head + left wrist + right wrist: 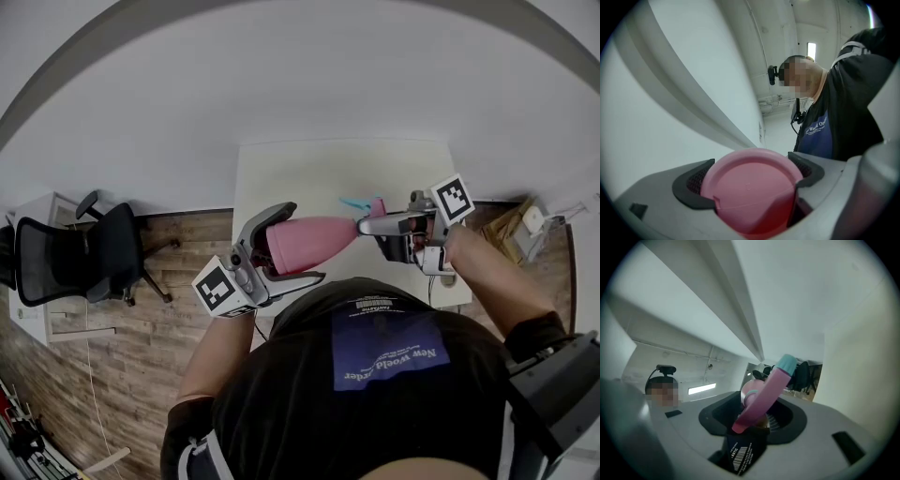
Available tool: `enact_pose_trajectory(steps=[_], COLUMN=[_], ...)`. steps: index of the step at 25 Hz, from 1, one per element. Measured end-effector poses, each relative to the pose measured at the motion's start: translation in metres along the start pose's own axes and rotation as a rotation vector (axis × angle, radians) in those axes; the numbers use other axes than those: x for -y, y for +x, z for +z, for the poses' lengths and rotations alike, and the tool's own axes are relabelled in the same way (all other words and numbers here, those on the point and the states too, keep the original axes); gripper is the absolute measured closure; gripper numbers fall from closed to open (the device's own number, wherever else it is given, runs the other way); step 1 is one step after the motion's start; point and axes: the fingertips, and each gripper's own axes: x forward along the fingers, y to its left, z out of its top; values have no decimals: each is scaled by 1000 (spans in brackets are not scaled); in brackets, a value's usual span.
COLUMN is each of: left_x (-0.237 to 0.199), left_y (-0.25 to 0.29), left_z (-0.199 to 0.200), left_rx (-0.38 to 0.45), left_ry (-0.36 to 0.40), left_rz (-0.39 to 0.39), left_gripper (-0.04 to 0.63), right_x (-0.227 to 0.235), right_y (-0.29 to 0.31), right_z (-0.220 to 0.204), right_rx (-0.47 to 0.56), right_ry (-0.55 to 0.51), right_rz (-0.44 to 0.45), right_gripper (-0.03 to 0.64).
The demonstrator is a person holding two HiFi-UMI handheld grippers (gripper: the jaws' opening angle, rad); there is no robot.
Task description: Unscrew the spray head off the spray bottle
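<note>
- The right gripper (pixel 756 420) has its dark pads (pixel 719 417) closed on the neck of the pink spray head (pixel 765 391).
- The head tilts up to the right and ends in a teal nozzle tip (pixel 787 363).
- The spray bottle (pixel 749 389) shows rounded and pink just behind.
- A black barcode tag (pixel 743 452) hangs below the jaws.
- An office chair (pixel 803 375) stands far behind.

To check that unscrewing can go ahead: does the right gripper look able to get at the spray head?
Probably yes. The spray head sits between the jaws of the right gripper, which look closed on it. Nothing blocks it, and the left gripper clamps the bottle.
</note>
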Motion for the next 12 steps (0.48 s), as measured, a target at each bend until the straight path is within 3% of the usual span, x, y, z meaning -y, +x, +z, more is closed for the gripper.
enact_pose_trajectory(steps=[2,6,12], left_x=[4,6,-1], left_y=[4,6,9], left_z=[-3,-5,-4], left_rx=[-2,15,105], left_ry=[-6,-67,-285], left_rz=[0,10,40], left_gripper=[104,104,104], right_x=[1,-4,-23], right_y=[-7,-12,-19], right_z=[-4,-6,-5], right_rx=[-2,-14,-30], right_ry=[-44,-190,-570], right_rz=[-24,-62,-120], right_gripper=[488,488,488])
